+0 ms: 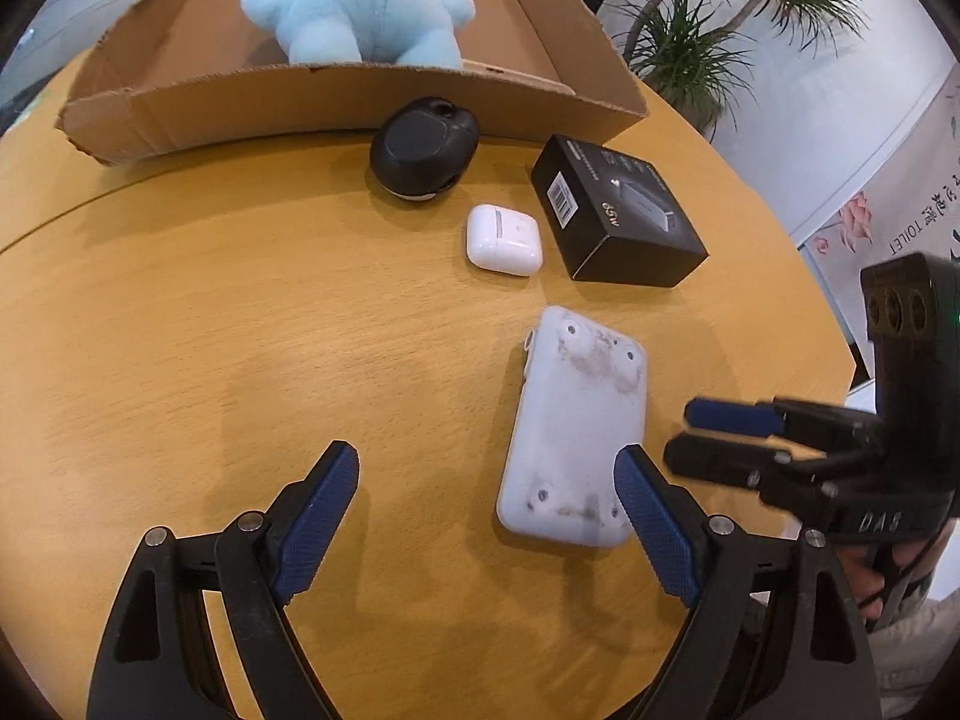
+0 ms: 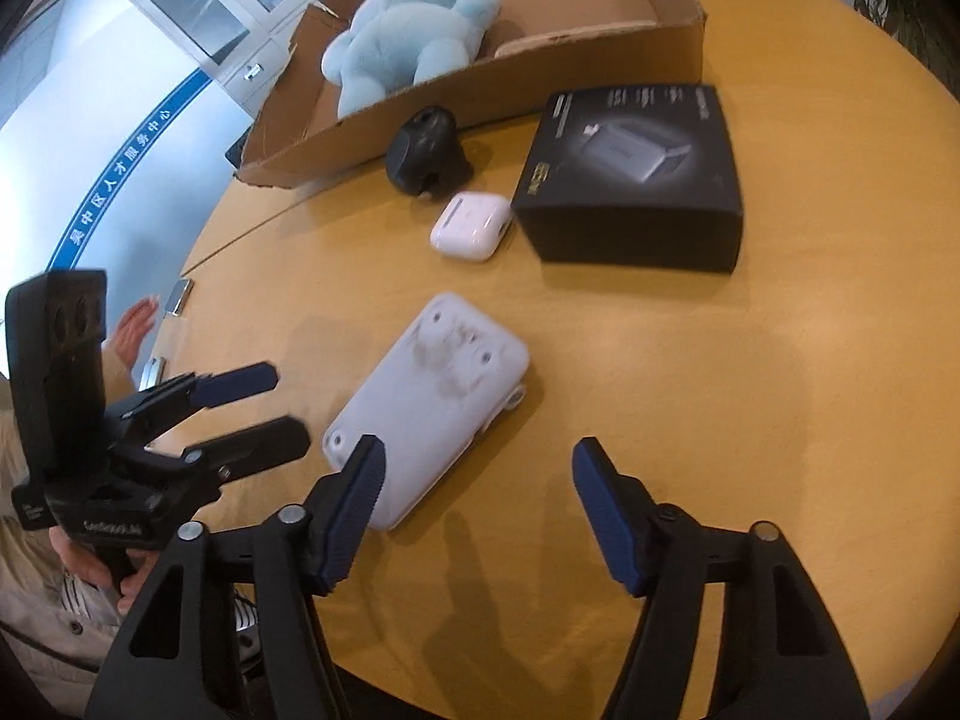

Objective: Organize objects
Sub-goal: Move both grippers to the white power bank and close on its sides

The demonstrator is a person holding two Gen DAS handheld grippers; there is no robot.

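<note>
Two fisheye views look down along handheld grippers onto a round, yellow-toned wooden table (image 1: 210, 312).

In the left wrist view, the left gripper (image 1: 486, 480) fills the bottom of the frame, its black arms ending in blue ribbed pads spread wide with nothing between them. A scuffed white rectangular case with rounded corners, possibly a power bank (image 1: 573, 426), lies flat at centre right; the right-hand pad overlaps its lower corner, though contact cannot be told. At the right edge the right gripper (image 1: 684, 435) comes in sideways, part open and empty, just beside the white case.

Above centre sit a glossy white earbud case (image 1: 504, 239), a matte black charger box (image 1: 618, 210) showing a barcode label, and a rounded black device (image 1: 423, 147) against a shallow corrugated cardboard tray (image 1: 360, 102). A fluffy pale blue plush toy (image 1: 360, 6) lies inside the tray. Potted plants (image 1: 720, 12) show only here, at upper right.

The right wrist view shows the black box's top print of a grey charger, glass-fronted cabinets (image 2: 222, 12) at upper left, and a person's hand (image 2: 129, 330) at the left edge. Here the left gripper appears at lower left, its jaws gaping and empty.
</note>
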